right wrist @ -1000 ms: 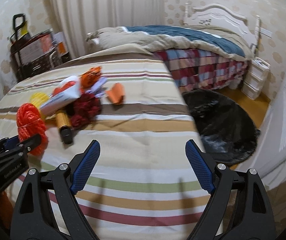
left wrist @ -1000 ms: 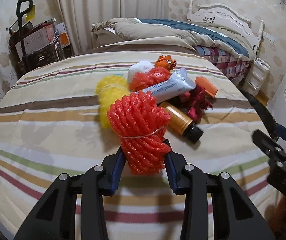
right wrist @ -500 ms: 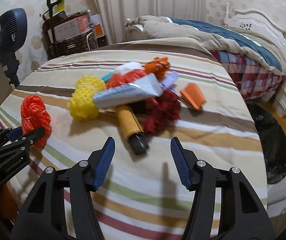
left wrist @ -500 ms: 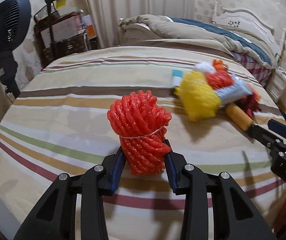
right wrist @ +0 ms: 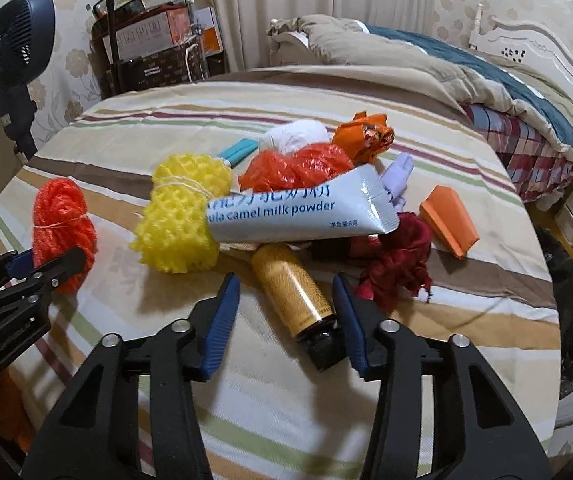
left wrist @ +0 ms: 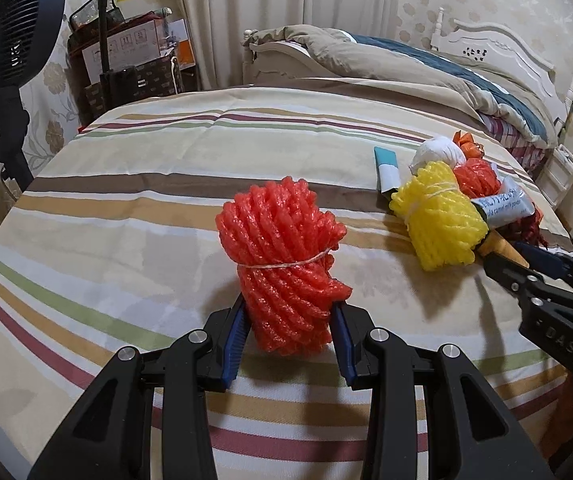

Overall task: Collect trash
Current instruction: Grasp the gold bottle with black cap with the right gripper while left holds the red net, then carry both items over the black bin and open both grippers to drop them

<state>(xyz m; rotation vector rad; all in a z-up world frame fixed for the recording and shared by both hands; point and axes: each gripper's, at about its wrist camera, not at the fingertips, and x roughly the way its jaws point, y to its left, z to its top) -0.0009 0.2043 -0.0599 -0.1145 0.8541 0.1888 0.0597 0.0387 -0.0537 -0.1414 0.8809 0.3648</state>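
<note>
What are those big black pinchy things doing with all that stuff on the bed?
Someone is picking up trash from the striped bedspread. The left tongs are shut on a red foam net bundle, held apart from the pile. The right tongs are open, with one finger on each side of a gold bottle lying at the near edge of the pile, not yet squeezing it. A yellow foam net, a milk powder tube and other scraps wait there.

the striped cloth-covered table [left wrist: 134, 208] lies bare to the left of the red foam net bundle [left wrist: 282, 264], with open passage there. on the right, the trash crowds together: a yellow foam net bundle [right wrist: 182, 220], a white powder tube [right wrist: 306, 216] and an amber bottle [right wrist: 292, 294], blocking that side.
</note>
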